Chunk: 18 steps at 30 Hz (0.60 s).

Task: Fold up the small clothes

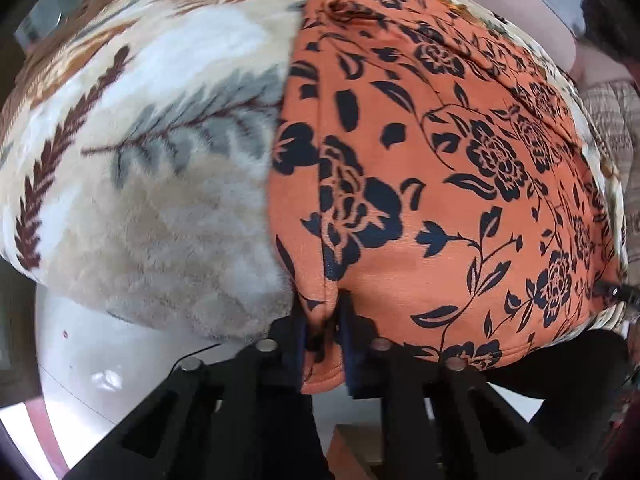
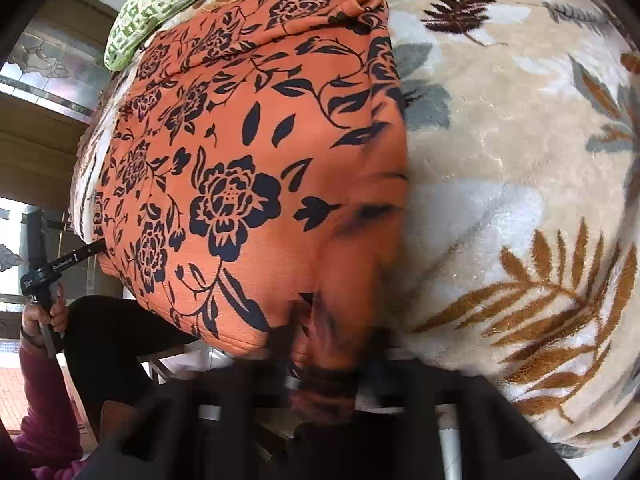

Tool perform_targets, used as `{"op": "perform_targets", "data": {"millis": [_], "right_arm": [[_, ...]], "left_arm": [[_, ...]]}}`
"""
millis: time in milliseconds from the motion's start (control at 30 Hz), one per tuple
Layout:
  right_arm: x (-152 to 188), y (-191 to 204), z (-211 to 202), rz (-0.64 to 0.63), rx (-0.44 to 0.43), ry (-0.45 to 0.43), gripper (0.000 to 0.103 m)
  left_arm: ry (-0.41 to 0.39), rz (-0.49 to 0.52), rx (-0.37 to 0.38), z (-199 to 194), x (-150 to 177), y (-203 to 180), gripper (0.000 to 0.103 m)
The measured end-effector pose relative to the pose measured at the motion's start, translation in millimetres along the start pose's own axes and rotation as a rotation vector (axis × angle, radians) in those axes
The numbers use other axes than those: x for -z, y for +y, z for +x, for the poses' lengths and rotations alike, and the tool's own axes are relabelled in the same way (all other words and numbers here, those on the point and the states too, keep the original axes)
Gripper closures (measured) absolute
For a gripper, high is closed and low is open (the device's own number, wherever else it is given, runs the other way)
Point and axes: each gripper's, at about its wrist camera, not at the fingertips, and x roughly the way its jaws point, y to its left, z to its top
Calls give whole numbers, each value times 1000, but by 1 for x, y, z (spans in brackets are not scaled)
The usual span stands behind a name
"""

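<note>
Orange floral garment (image 1: 420, 184) lies flat on a leaf-print fleece blanket (image 1: 160, 160), stretching away from both grippers. Left gripper (image 1: 323, 332) is clamped on the near hem corner – right gripper (image 2: 328, 344), blurred, appears pinched on the opposite near corner – so the fold should carry that edge away toward the far end.

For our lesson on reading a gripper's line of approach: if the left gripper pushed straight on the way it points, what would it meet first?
The orange floral garment, whose near edge the left gripper already pinches; beneath it, probably the leaf-patterned blanket.
</note>
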Motion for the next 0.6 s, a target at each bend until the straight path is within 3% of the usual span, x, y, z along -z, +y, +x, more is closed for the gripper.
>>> {"op": "perform_targets", "data": {"millis": [100, 200, 300, 433, 600], "right_arm": [[0, 7, -5, -2, -29, -33, 83], [-2, 19, -17, 0, -90, -77, 84], [-7, 31, -37, -9, -216, -146, 84], [-29, 31, -65, 16, -331, -217, 84], [-69, 24, -84, 58, -378, -308, 84]], "left_arm": [[-17, -10, 38, -6, -2, 0, 96], [-35, -41, 165, -21, -6, 8, 96], [-74, -35, 251, -44, -16, 13, 96], [-132, -29, 338, -77, -44, 16, 96], [-167, -19, 399, -97, -104, 14, 96]]}}
